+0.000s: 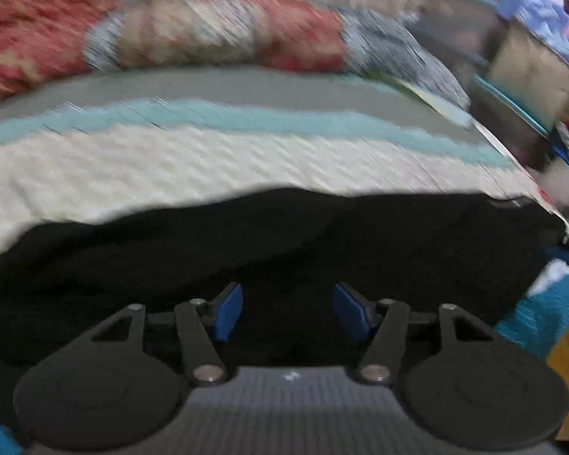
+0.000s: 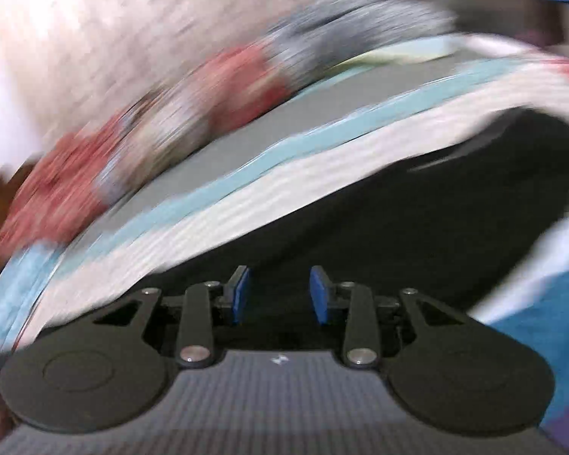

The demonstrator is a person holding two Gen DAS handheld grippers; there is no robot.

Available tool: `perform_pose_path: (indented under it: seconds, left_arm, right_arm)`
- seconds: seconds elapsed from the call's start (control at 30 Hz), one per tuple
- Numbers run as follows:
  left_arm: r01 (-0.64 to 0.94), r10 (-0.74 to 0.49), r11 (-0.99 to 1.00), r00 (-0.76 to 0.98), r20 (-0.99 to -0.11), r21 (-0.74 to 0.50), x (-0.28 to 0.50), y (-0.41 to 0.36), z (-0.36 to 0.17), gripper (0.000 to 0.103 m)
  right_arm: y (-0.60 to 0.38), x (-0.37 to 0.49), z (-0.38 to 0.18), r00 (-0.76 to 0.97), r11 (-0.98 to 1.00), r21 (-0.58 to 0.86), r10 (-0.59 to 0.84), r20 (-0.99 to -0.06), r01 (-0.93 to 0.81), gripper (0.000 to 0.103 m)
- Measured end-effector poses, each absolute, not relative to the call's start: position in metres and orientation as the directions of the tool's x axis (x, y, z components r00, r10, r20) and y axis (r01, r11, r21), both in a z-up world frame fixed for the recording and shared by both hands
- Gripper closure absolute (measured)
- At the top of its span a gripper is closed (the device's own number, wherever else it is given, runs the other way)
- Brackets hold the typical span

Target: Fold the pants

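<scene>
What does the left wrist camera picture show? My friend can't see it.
The left gripper, its blue pads apart with nothing between them, hangs over black pants lying on a white bedspread with a light blue stripe. Behind lies a blurry red patterned blanket.

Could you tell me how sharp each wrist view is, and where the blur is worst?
Left wrist view: bedding and shelves streaked; left gripper sharp, black pants without visible detail. Right wrist view: stronger smear, tilted; blanket streaked, right gripper crisp. Fisheye curves both.
</scene>
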State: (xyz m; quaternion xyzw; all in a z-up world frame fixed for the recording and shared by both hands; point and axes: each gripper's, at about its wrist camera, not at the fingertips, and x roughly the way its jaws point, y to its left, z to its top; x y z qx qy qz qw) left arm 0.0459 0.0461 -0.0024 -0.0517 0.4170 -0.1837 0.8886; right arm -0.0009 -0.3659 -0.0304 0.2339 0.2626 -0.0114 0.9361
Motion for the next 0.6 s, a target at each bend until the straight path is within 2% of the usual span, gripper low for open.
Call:
perform_pose_path:
  seconds: [0.07,0.13,0.23,0.4,0.6]
  left_arm:
    - [0.289,-0.377,0.923,0.548,-0.747,-0.254,0.054,0.023,-0.012,0.048]
    - [0.294,-0.373,0.923,0.518,-0.770,-0.249,0.061,0.003,-0.018,0.048]
    - [0.303,-0.346,0.928,0.485,-0.803,-0.217,0.065,-0.023,-0.025,0.048]
    - [0.255,-0.254,0.955,0.432,-0.865,-0.153,0.075,-0.042,-0.047,0.047]
    - [0.248,-0.237,0.959,0.432,-0.870,-0.138,0.073,-0.042,-0.048,0.045]
  right_arm:
    - [-0.408,-0.012,-0.034,0.886,0.850,0.468,0.005,-0.464,0.241,0.053]
    - [-0.449,-0.016,-0.039,0.888,0.809,0.489,-0.085,-0.452,0.326,0.051]
    - [-0.483,0.001,-0.051,0.881,0.768,0.517,-0.129,-0.455,0.379,0.042]
    - [-0.508,0.036,-0.074,0.864,0.779,0.487,-0.136,-0.485,0.396,0.043]
    - [-0.535,0.034,-0.086,0.857,0.773,0.491,-0.128,-0.500,0.402,0.043]
